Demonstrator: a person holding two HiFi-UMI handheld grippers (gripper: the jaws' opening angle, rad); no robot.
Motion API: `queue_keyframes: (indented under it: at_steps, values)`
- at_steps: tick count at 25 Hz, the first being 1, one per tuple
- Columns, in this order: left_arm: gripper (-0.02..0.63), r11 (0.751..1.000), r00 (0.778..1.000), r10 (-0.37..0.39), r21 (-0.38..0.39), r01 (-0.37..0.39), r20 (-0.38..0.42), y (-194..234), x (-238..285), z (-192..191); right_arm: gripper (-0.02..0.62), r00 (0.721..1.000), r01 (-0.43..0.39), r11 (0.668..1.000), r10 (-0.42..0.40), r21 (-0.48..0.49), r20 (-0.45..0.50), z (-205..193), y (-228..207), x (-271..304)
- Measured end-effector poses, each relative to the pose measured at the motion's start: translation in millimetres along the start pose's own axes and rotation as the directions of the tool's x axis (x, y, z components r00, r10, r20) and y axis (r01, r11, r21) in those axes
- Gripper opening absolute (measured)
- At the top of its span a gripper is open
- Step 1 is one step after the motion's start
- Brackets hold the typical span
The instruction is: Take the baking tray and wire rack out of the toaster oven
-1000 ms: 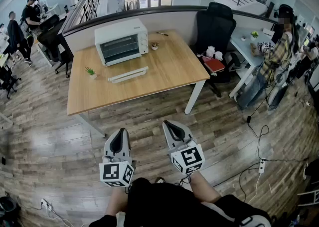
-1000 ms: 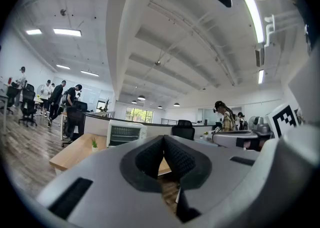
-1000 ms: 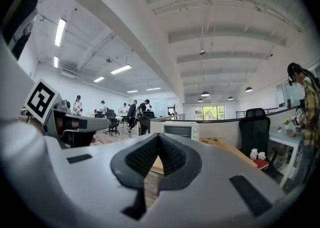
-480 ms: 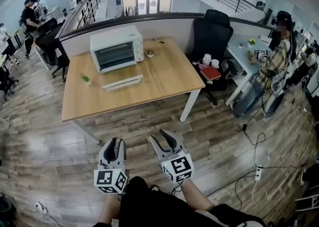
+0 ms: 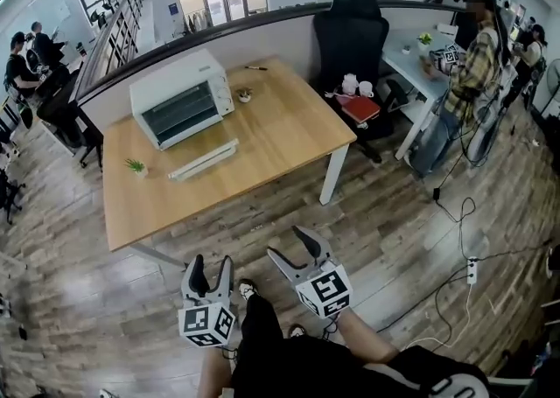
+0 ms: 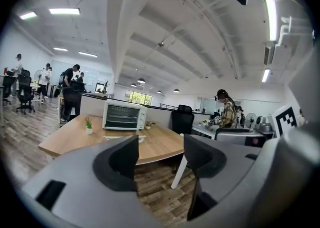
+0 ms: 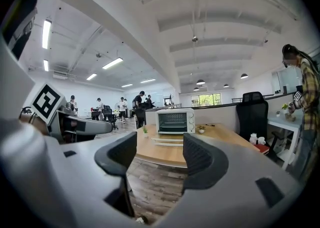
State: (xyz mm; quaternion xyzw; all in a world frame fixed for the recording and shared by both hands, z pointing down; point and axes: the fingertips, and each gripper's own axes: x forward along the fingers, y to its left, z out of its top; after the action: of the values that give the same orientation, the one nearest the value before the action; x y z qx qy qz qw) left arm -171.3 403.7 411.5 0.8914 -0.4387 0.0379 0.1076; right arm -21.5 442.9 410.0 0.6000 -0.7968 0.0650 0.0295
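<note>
The white toaster oven [image 5: 179, 99] stands at the back left of the wooden table [image 5: 280, 138] with its glass door closed, so the baking tray and wire rack cannot be made out. It also shows far off as the oven [image 6: 124, 116] and the oven [image 7: 175, 121]. Both grippers hang over the floor, well short of the table. My left gripper [image 5: 210, 270] and right gripper [image 5: 290, 246] have their jaws opening, wide apart, with nothing between them. The left gripper [image 6: 160, 158] and right gripper [image 7: 159, 155] point toward the table.
A long flat white object [image 5: 203, 160] lies in front of the oven. A small potted plant [image 5: 135, 165] and a tiny pot [image 5: 244, 95] sit on the table. A black office chair [image 5: 350, 38] and a standing person [image 5: 468, 73] are to the right. Cables and a power strip [image 5: 473, 269] lie on the floor.
Both grippers' jaws went from shut to wide open. Both grippers sank lower in the head view, and the view swung so the table sits further left.
</note>
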Motion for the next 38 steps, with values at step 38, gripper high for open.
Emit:
queue_keyframes:
  at_steps: [38]
  values:
    - [0.265,0.977,0.994,-0.072,-0.207,0.053,-0.085,309,356,75,0.299,0.996,0.034,0.997,-0.028,0.075,-0.088,48,-120,462]
